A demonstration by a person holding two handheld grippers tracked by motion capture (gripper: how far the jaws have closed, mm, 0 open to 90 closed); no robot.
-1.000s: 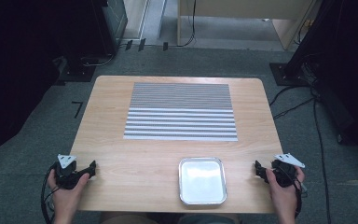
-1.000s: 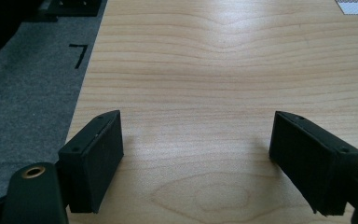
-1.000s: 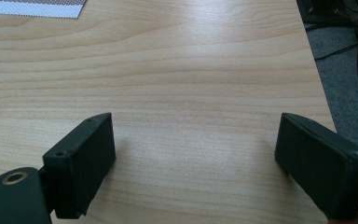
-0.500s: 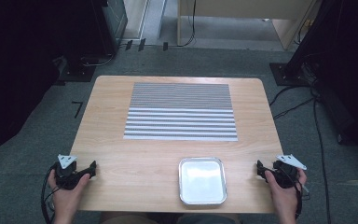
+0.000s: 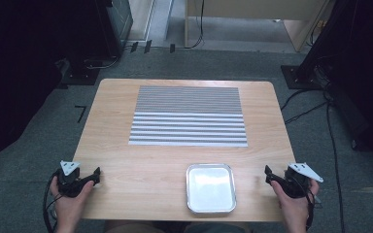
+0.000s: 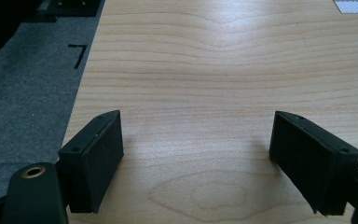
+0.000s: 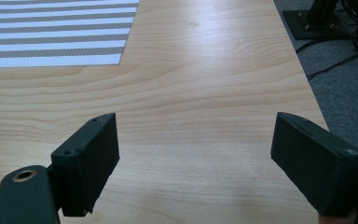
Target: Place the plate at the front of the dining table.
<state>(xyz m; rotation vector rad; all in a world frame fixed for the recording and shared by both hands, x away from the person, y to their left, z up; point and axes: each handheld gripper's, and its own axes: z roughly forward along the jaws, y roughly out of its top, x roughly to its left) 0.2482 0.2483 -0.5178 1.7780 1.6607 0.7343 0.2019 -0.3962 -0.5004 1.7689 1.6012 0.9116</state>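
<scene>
A person's left gripper (image 5: 96,175) is resting at the near left corner of a wooden table (image 5: 126,160), held in the left hand (image 5: 68,194), with its two black jaws spread wide apart and gripping nothing; in the left gripper view (image 6: 196,154) bare wood is showing between them. The right gripper (image 5: 268,175) is sitting at the near right edge, held in the right hand (image 5: 294,199), its jaws likewise standing wide apart and empty over bare wood in the right gripper view (image 7: 193,154). Between the two grippers, nearer the right one, a shallow metal tray (image 5: 211,207) is lying flat and empty at the table's near edge, apart from both. Beyond the grippers, toward the far side, a grey and white striped mat (image 5: 189,116) is lying flat on the table.
</scene>
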